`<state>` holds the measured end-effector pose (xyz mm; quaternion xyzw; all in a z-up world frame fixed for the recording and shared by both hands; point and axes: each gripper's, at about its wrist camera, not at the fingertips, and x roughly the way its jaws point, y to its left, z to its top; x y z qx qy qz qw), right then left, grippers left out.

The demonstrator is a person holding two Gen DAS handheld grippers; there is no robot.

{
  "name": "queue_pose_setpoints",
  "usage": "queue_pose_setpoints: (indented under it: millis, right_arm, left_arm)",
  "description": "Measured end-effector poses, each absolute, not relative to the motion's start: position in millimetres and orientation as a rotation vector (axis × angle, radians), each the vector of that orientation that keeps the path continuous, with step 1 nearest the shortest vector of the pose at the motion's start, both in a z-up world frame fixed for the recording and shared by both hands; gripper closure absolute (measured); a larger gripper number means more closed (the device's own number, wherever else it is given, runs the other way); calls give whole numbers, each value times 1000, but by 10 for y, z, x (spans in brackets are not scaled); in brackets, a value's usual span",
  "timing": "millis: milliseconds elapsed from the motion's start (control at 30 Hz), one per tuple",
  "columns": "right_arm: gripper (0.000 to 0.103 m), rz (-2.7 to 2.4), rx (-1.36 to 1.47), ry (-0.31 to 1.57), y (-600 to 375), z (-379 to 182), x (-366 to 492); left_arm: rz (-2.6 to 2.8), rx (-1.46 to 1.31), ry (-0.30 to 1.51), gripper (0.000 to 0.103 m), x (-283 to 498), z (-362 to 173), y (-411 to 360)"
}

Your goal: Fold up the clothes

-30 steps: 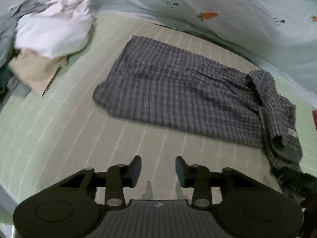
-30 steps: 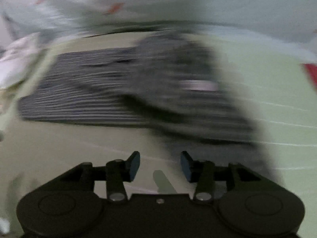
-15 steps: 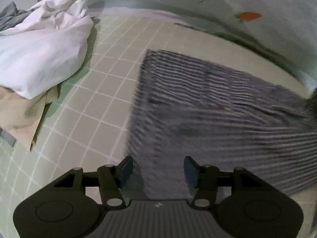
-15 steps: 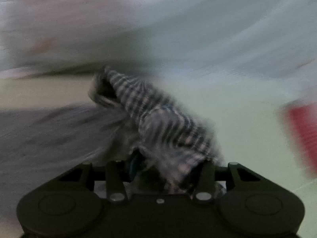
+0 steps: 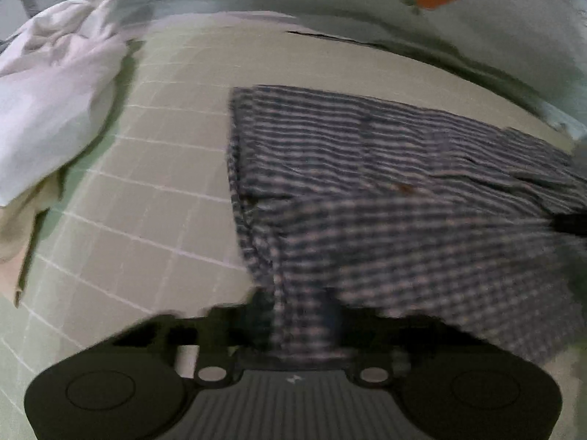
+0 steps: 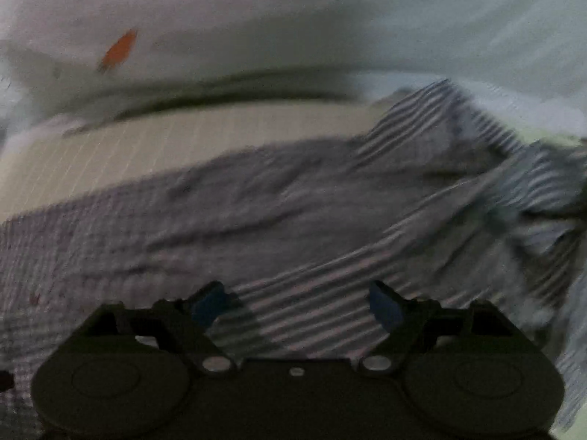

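Left gripper (image 5: 299, 315) clenched on plaid garment (image 5: 385, 183) at six o'clock — thin bite, could slip. Right gripper (image 6: 299, 302) spread wide, just opened, holding nothing — collar end may sag, skewing the fold.

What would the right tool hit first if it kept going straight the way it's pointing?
Most likely the checked shirt: the right tool stands open just above its cloth, nothing between. Blur leaves the gap unclear.

Checked green bed (image 5: 154, 168) carries plaid garment (image 5: 367, 154) and white clothes (image 5: 51, 102).
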<state>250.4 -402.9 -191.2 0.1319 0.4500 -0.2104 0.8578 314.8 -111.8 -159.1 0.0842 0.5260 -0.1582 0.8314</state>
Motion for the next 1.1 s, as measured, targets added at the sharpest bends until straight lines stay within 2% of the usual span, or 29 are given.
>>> queue_pose_setpoints:
  millis: [100, 167, 200, 233, 367, 467, 600, 667, 700, 733, 867, 900, 967, 1033, 1100]
  right_arm:
    - [13, -425, 260, 944, -3865, -1985, 2466]
    - [26, -421, 233, 923, -3794, -1994, 2402]
    - [57, -418, 220, 903, -3810, -1981, 2369]
    - [103, -407, 229, 904, -3845, -1958, 2283]
    - [103, -407, 261, 914, -4085, -1879, 1787]
    - [103, -497, 227, 923, -4310, -1818, 1203]
    - [103, -714, 179, 924, -4672, -1689, 424]
    - [103, -818, 181, 928, -4860, -1641, 148]
    - [103, -853, 197, 924, -4969, -1648, 71]
    - [103, -883, 215, 915, -5043, -1633, 18]
    - [101, -854, 302, 856, -4990, -1531, 11]
    - [94, -836, 308, 849, -4918, -1510, 56]
    - [73, -788, 330, 835, -4821, -1525, 208]
    - [63, -745, 372, 815, -4715, -1537, 364]
    - [60, -701, 399, 814, -4667, -1559, 560]
  left_arm:
    - [-379, 181, 1143, 97, 3005, -1591, -1155]
    - [-409, 178, 1171, 98, 2867, -1578, -1174]
    - [-450, 160, 1205, 98, 2772, -1573, -1185]
    - [-488, 143, 1235, 98, 2683, -1567, -1202]
    - [-666, 188, 1331, 96, 2207, -1492, -1315]
    - [-739, 209, 1243, 86, 2070, -1239, -1304]
    - [-747, 151, 1151, 82, 2248, -970, -1300]
    - [-771, 132, 1124, 71, 2331, -969, -1435]
    - [-782, 128, 1117, 61, 2361, -987, -1531]
    - [-787, 149, 1114, 55, 2409, -1031, -1649]
    - [-776, 285, 1056, 51, 2502, -1167, -2095]
    - [-777, 303, 1055, 48, 2560, -1208, -2176]
    - [-790, 303, 1075, 47, 2658, -1290, -2312]
    - [-806, 291, 1092, 41, 2749, -1346, -2427]
    - [-817, 290, 1097, 38, 2802, -1410, -2528]
